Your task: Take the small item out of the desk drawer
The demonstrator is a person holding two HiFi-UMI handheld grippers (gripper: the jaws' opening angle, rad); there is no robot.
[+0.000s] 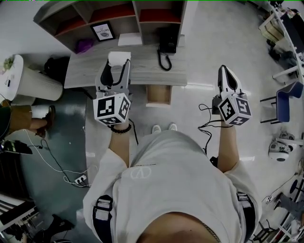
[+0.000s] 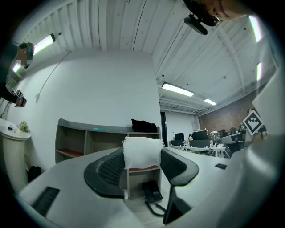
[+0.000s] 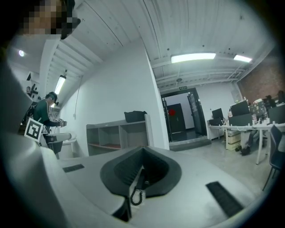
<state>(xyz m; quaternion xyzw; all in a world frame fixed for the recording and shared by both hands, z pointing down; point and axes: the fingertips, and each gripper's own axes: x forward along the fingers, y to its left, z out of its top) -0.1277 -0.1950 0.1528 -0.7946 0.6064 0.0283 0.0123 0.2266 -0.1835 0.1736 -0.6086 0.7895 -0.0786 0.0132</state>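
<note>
My left gripper (image 1: 118, 61) is held level above the grey desk (image 1: 85, 71), its jaws shut on a small white padded item (image 1: 118, 57). In the left gripper view the white item (image 2: 142, 152) sits squeezed between the two dark pads (image 2: 107, 171), and the left gripper (image 2: 142, 162) looks toward the desk's shelf unit. The wooden desk drawer (image 1: 158, 94) stands pulled out under the desk's front edge. My right gripper (image 1: 224, 72) hovers to the right of the desk over the floor. Its jaws (image 3: 141, 164) are shut together with nothing in them.
On the desk are a shelf unit (image 1: 90, 14), a black telephone (image 1: 167, 46), a framed sign (image 1: 103, 31), white paper (image 1: 129, 39) and a purple object (image 1: 84, 45). A white round stand (image 1: 33, 83) and another person (image 1: 19, 118) are at the left. A blue chair (image 1: 287, 97) is at the right.
</note>
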